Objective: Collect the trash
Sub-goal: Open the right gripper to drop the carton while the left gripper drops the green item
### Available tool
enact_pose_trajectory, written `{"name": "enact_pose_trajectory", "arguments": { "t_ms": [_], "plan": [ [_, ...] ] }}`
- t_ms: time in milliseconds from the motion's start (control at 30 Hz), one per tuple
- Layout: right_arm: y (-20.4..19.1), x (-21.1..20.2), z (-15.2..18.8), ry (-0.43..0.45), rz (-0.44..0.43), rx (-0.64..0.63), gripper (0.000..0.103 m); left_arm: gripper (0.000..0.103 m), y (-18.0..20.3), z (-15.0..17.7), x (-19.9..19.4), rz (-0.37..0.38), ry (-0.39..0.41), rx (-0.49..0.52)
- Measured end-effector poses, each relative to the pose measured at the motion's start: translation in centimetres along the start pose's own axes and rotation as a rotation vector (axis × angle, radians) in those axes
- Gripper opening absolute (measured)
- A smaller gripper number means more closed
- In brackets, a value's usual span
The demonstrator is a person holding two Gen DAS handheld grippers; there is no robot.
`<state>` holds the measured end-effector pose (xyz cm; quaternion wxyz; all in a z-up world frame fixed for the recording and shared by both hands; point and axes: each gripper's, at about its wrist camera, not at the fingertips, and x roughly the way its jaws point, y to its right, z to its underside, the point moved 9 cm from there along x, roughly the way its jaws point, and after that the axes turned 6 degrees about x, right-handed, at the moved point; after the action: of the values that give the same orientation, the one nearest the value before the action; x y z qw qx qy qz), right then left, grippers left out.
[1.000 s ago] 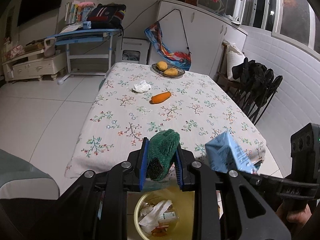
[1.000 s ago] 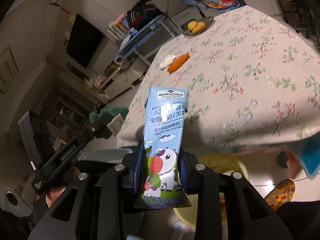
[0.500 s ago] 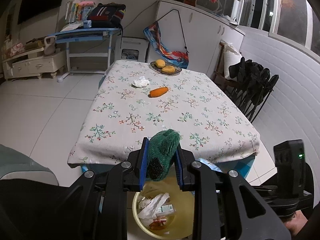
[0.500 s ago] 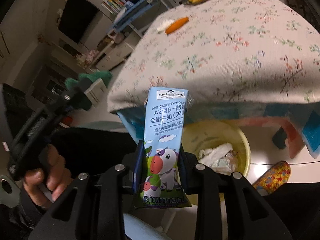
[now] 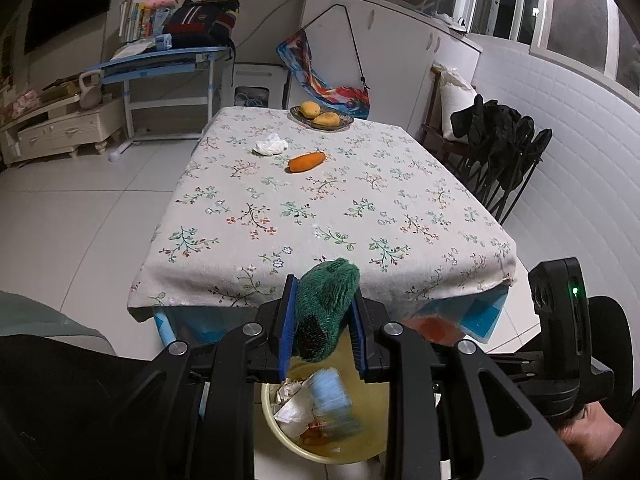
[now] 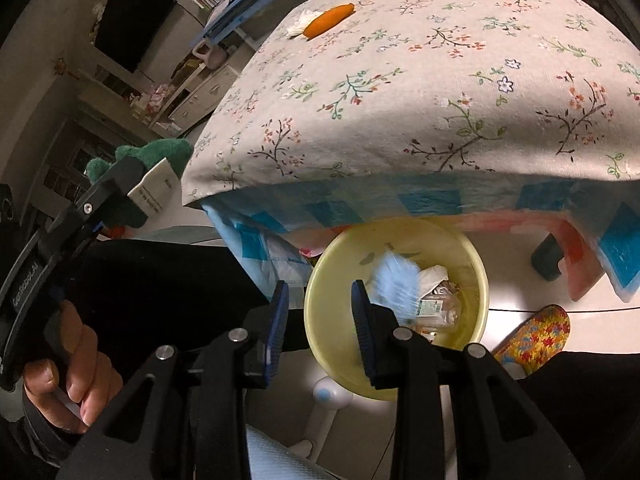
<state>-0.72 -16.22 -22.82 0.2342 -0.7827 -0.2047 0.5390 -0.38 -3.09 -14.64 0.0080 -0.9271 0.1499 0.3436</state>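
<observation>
Change: the milk carton [image 6: 396, 286], pinched half a second ago, has been released by the right claw [image 6: 320, 320], now spread.
Carton: blurred, inside the yellow bin [image 6: 476, 280], just beyond the claw.
Left claw [image 5: 322, 324]: pinching the green net [image 5: 324, 304].

The tabletop [image 5: 320, 208] wears a matt woven cloth with a printed floral pattern; a glossier blue-and-pink plastic sheet [image 6: 432, 200] hangs below its edge at mid-frame. The left gripper [image 5: 322, 320] is matt black plastic with bright metal screws and ribbed blue pads on its fingers [image 5: 289, 320], pinching a fuzzy green plush cloth [image 5: 326, 308]. The right gripper [image 6: 318, 320] is the same finish. Low in the frame, the yellow bin [image 6: 478, 304] is smooth, slightly shiny plastic, holding crumpled white paper [image 5: 294, 408] and a blurred pale-blue carton [image 6: 396, 284]. The floor [image 5: 80, 200] is glossy white tile.
</observation>
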Motion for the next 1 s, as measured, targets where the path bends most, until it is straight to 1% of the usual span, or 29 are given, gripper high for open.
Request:
{"name": "enact_pose_trajectory", "arguments": {
  "t_ms": [133, 200, 267, 367, 433, 533, 567, 600, 633, 700, 800, 900, 1000],
  "plan": [
    [-0.1, -0.2, -0.1, 0.015, 0.006, 0.008, 0.035, 0.023, 0.5, 0.3, 0.1, 0.004, -0.011, 0.014],
    [-0.1, -0.6, -0.4, 0.036, 0.006, 0.01, 0.036, 0.023, 0.7, 0.6, 0.2, 0.008, -0.02, 0.022],
    [-0.2, -1.4, -0.9, 0.08, 0.008, 0.009, 0.042, 0.023, 1.1, 0.9, 0.3, 0.015, -0.034, 0.028],
    [-0.2, -2.9, -1.9, 0.161, 0.017, 0.008, 0.048, 0.023, 1.7, 1.6, 0.5, 0.033, -0.062, 0.032],
    [-0.1, -3.9, -2.4, 0.214, 0.014, 0.014, 0.049, 0.023, 2.1, 2.3, 0.7, 0.044, -0.086, 0.036],
    [0.2, -4.8, -2.9, 0.262, 0.012, 0.025, 0.05, 0.025, 2.9, 3.3, 1.3, 0.059, -0.129, 0.056],
    [0.3, -5.1, -3.1, 0.276, 0.012, 0.031, 0.051, 0.026, 3.1, 3.6, 1.5, 0.058, -0.142, 0.063],
    [0.5, -5.3, -3.2, 0.286, 0.013, 0.036, 0.052, 0.031, 3.3, 4.0, 1.9, 0.061, -0.169, 0.071],
    [0.6, -5.4, -3.3, 0.292, 0.013, 0.04, 0.053, 0.032, 3.3, 4.3, 2.0, 0.057, -0.18, 0.072],
    [0.7, -5.6, -3.4, 0.304, 0.013, 0.048, 0.055, 0.042, 3.2, 4.4, 2.2, 0.04, -0.183, 0.069],
    [0.7, -5.6, -3.6, 0.314, 0.012, 0.056, 0.057, 0.049, 2.9, 4.3, 2.0, 0.036, -0.174, 0.053],
    [0.8, -5.6, -3.7, 0.317, 0.012, 0.063, 0.058, 0.051, 2.7, 4.2, 2.0, 0.03, -0.173, 0.047],
    [1.0, -5.7, -3.7, 0.319, 0.011, 0.066, 0.059, 0.054, 2.2, 3.9, 1.8, 0.024, -0.156, 0.024]
  ]
}}
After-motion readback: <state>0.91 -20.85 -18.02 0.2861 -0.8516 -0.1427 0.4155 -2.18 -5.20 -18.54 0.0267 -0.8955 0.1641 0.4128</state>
